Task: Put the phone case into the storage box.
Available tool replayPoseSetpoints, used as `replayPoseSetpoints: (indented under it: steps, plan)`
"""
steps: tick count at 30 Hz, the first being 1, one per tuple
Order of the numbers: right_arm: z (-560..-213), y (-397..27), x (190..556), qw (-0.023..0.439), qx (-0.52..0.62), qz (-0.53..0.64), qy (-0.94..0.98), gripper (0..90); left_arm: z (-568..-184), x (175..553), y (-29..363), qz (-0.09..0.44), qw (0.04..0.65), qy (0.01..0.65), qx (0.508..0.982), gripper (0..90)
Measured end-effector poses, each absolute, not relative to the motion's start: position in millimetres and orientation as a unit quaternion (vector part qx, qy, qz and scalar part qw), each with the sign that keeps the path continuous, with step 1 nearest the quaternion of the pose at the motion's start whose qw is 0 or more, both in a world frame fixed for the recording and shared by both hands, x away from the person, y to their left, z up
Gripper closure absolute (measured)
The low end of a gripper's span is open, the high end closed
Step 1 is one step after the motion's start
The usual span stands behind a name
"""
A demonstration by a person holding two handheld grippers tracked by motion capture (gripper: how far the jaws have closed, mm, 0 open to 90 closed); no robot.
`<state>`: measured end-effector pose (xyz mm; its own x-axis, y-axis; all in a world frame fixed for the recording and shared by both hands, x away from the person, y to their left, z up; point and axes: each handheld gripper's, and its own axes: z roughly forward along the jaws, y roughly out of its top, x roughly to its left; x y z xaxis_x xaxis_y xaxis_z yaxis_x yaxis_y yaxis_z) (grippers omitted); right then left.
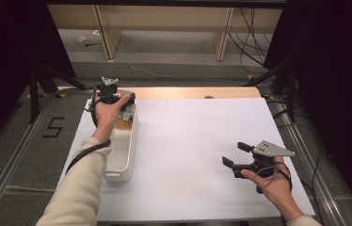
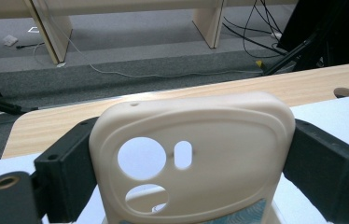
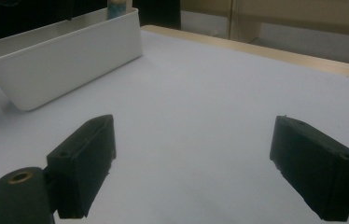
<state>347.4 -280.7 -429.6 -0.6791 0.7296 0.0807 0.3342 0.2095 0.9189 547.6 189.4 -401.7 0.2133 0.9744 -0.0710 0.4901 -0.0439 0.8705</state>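
White bin, cream phone case inside

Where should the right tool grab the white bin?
Probably the long side wall of the white bin, near its closer end, from above: one jaw inside, one outside. The rim is thin and open-topped, and the left tool already works at the far end.

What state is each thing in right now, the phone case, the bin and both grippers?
Phone case: clamped edge to edge between the left gripper's jaws, upright over the bin.
White bin: on the table, open-topped.
Left gripper: shut on the case.
Right gripper: open, empty, above the white sheet.
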Motion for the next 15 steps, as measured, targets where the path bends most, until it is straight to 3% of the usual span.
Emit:
replayPoseSetpoints:
  steps: [15]
  plan:
    - [-429.7,-281.2,347.9,0.189,0.354,0.522,0.753,15.4,-402.7,557.4,187.6,0.292,0.402,0.564,0.659,9.4]
